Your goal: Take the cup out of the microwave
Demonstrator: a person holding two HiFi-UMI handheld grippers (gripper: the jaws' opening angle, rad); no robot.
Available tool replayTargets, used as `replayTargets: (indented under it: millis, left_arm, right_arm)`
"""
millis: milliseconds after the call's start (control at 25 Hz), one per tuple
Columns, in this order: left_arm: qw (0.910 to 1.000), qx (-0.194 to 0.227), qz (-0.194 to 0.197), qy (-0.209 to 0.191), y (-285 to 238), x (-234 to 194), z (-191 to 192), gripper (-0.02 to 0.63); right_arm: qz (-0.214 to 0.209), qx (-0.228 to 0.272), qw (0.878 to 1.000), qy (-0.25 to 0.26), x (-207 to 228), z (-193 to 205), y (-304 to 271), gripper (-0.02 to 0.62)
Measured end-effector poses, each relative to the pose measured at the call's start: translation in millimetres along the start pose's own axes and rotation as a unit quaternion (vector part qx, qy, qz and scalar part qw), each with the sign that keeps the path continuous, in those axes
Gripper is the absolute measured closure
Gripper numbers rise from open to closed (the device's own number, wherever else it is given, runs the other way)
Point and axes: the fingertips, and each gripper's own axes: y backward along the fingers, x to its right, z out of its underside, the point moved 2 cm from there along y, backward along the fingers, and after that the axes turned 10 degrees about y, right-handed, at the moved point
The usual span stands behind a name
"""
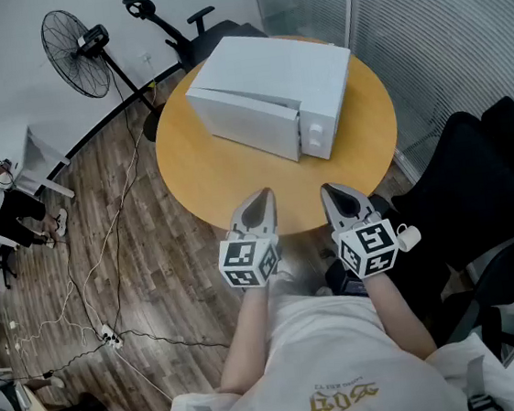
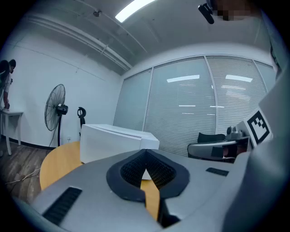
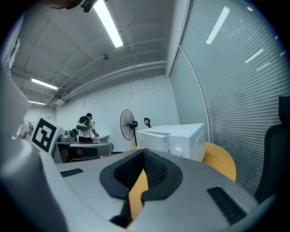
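While left hand-held gripper hovers, microwave (door closed) beyond

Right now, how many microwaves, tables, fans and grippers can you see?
microwave: 1
table: 1
fan: 1
grippers: 2, the left gripper and the right gripper
Total: 5

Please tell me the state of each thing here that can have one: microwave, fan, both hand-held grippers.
Microwave: door looks shut, inside hidden.
Fan: standing upright; running or not, cannot tell.
Left hand-held gripper: shut, empty, apart from the microwave.
Right hand-held gripper: shut, empty, apart from the microwave.
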Motion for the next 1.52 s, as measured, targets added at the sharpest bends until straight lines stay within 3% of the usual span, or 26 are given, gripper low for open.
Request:
replayTargets:
  millis: [280, 320, 400, 480, 920, 1520]
  left_arm:
    - [0.9999, 0.009, -0.004, 0.004, -3, -2, -1, 0.588]
    - [0.9999, 0.012, -0.004, 0.008, -5, -2, -2, 0.529]
    - [0.9996, 0.016, -0.01, 0.021, -8, -4, -2, 0.37]
    - [0.9994, 0.015, -0.019, 0.025, -9, -6, -3, 0.321]
    - [0.9993, -0.006, -0.035, -0.01, -26, -8, -3, 0.284]
    - [0.9944, -0.03, 0.005, -0.102, -142, -28, -19, 0.253]
  right_arm:
    - [0.01, 0.002, 1.0, -0.016, 9, 5, -1, 0.583]
    - [0.009, 0.0, 1.0, -0.02, 10, 6, -2, 0.572]
    - [0.003, -0.007, 1.0, -0.026, 11, 9, -3, 0.442]
    - [0.003, -0.008, 1.0, -0.028, 13, 9, -1, 0.431]
    - [0.02, -0.009, 0.999, -0.038, 30, 13, -11, 0.426]
    - [0.044, -0.031, 0.998, -0.038, 91, 21, -81, 0.428]
